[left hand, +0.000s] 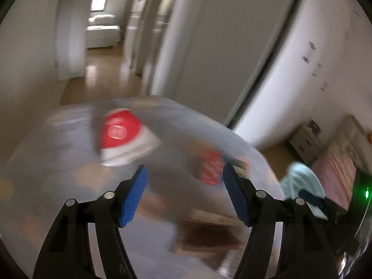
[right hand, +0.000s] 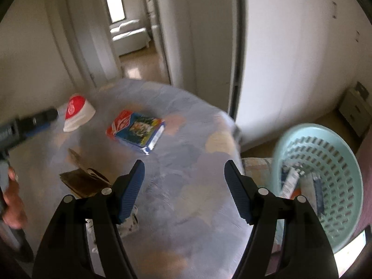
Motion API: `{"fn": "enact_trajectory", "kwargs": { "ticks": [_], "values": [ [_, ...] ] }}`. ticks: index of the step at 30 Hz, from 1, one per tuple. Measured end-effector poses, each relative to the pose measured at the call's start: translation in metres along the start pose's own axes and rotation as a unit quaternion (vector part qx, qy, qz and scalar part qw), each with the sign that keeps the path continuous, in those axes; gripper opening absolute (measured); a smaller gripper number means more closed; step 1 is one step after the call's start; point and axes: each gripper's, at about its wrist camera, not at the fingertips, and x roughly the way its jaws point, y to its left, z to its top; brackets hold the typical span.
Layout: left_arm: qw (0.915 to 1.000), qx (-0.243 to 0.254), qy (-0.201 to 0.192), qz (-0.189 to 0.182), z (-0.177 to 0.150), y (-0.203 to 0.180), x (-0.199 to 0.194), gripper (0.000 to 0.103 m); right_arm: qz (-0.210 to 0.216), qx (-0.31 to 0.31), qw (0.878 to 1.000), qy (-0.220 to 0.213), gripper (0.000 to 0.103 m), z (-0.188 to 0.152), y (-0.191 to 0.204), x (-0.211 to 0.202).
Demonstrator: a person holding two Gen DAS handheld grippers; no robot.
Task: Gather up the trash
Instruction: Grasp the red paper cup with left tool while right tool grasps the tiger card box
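Note:
A table with a pale blue patterned cloth (right hand: 186, 121) carries the trash. On it lie a red and white pack (right hand: 78, 114), a blue and red box (right hand: 137, 131), a brown paper wrapper (right hand: 83, 181) and a crumpled white wrapper (right hand: 129, 226). My right gripper (right hand: 184, 162) hovers open over the cloth, holding nothing. My left gripper (left hand: 184, 169) is also open and empty above the table. In its blurred view the red and white pack (left hand: 121, 134) lies ahead to the left, the box (left hand: 212, 169) by the right finger, and the brown wrapper (left hand: 204, 234) below.
A pale green perforated basket (right hand: 337, 162) stands off the table's right edge with a few wrappers inside, also seen as the basket (left hand: 300, 181). A person's hand (right hand: 12, 197) is at the left. An open doorway (right hand: 130, 46), white wardrobe doors and a low drawer unit (right hand: 355, 109) lie behind.

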Motion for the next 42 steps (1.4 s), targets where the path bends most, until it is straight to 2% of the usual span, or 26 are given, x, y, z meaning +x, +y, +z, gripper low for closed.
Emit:
{"fn": "enact_trajectory", "kwargs": {
  "ticks": [2,5,8,12,17,22,25,31,42],
  "values": [
    [0.9996,-0.018,0.002,0.021,0.010,0.022,0.009,0.071,-0.008,-0.022,1.000,0.013,0.067,0.001,0.010,0.018],
    [0.9974,-0.032,0.002,0.064,0.021,0.048,0.025,0.072,-0.012,-0.047,0.998,0.030,0.067,0.003,0.018,0.039],
    [0.9957,-0.046,0.015,0.079,0.029,0.066,0.042,0.072,-0.002,-0.066,0.997,0.045,0.069,0.006,0.024,0.054],
    [0.9936,-0.052,0.026,0.097,0.036,0.075,0.060,0.077,-0.007,-0.106,0.993,0.044,0.077,0.009,0.035,0.066],
    [0.9939,-0.059,0.041,0.083,0.037,0.080,0.077,0.077,-0.029,-0.158,0.986,0.043,0.083,0.013,0.051,0.081],
    [0.9953,-0.036,0.037,0.081,0.037,0.071,0.078,0.076,-0.029,-0.186,0.982,0.037,0.087,0.023,0.061,0.091],
    [0.9955,-0.019,0.039,0.085,0.034,0.066,0.079,0.074,-0.016,-0.196,0.980,0.036,0.089,0.032,0.065,0.100],
    [0.9958,-0.016,0.039,0.081,0.030,0.064,0.076,0.072,0.008,-0.205,0.978,0.040,0.092,0.054,0.062,0.117],
    [0.9966,-0.009,0.040,0.072,0.031,0.066,0.085,0.061,0.058,-0.191,0.978,0.059,0.092,0.079,0.064,0.141]
  ]
}}
